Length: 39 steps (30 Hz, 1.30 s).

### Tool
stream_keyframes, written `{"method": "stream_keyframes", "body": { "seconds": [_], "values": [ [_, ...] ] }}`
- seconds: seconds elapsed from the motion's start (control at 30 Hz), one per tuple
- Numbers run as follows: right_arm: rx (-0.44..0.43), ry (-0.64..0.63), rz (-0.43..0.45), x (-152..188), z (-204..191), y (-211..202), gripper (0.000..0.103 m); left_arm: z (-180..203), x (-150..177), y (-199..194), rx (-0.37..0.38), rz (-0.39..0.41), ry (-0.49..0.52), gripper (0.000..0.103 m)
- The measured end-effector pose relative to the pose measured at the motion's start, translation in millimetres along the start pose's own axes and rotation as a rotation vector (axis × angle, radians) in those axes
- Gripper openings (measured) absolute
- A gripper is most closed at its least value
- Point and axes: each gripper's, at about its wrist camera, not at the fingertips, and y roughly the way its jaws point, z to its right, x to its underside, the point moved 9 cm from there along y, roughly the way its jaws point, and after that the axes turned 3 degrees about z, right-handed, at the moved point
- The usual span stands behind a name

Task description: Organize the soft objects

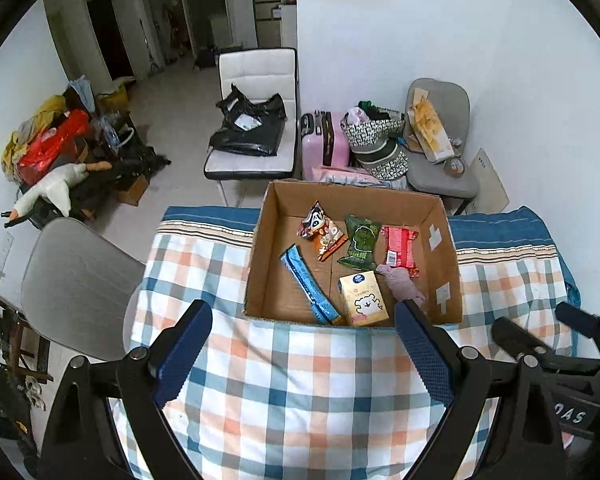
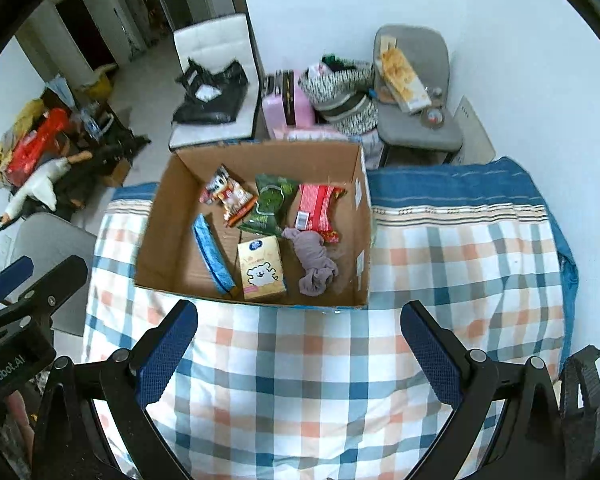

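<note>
Both tongs (image 1: 300, 356) (image 2: 300, 344) gape before the box's (image 2: 256, 300) near edge.

An open cardboard box (image 2: 364, 216) holds six soft things: cartoon snack bag (image 2: 228, 196) at 11 o'clock, green pack (image 2: 270, 202) at 12, red pack (image 2: 316, 210) at 1, blue strip (image 2: 212, 256) at 8, tissue pack (image 2: 260, 270) at 6, crumpled mauve cloth (image 2: 316, 264) at 4.

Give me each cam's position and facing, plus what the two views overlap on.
Left wrist: sits on the left hand-held gripper, looking forward and down over the checked bedcover at the open cardboard box; its open blue-padded fingers frame the view, and the right hand-held gripper shows at the right edge.
Right wrist: sits on the right hand-held gripper, same facing, shifted right; its open fingers show, with the left hand-held gripper at the left edge.
Shared: the box, the cream bear-print carton, the crumpled mauve cloth, the bedcover and the white padded chair.
</note>
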Motion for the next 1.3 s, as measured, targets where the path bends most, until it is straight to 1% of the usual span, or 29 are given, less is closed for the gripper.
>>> {"method": "stream_keyframes", "body": {
  "seconds": [0.1, 0.2, 0.33, 0.47, 0.67, 0.87, 1.3],
  "values": [
    [0.0, 0.0, 0.038, 3.5, 1.8, -30.6, 0.103, 1.5, 2.0, -22.3, -0.008, 0.032, 0.011, 0.094],
    [0.003, 0.004, 0.077, 6.1, 3.7, -58.6, 0.103, 3.5, 3.7, -41.7, 0.002, 0.06, 0.015, 0.094],
    [0.015, 0.0, 0.12, 8.4, 4.7, -90.1, 0.103, 3.4, 7.3, -58.9, 0.015, 0.064, 0.01, 0.094],
    [0.008, -0.003, 0.146, 14.0, 3.6, -114.1, 0.103, 1.3, 8.7, -72.9, 0.018, 0.079, 0.001, 0.094],
    [0.003, -0.02, 0.179, 20.4, -2.4, -138.7, 0.103, 2.9, 5.8, -92.8, 0.02, 0.113, 0.003, 0.094],
    [0.009, -0.02, 0.217, 19.4, -1.7, -155.8, 0.103, 4.4, 5.2, -103.8, 0.013, 0.136, 0.009, 0.094],
    [0.006, -0.013, 0.23, 20.6, 0.4, -167.4, 0.103, 4.6, 6.9, -114.5, 0.016, 0.138, 0.012, 0.094]
  ]
}}
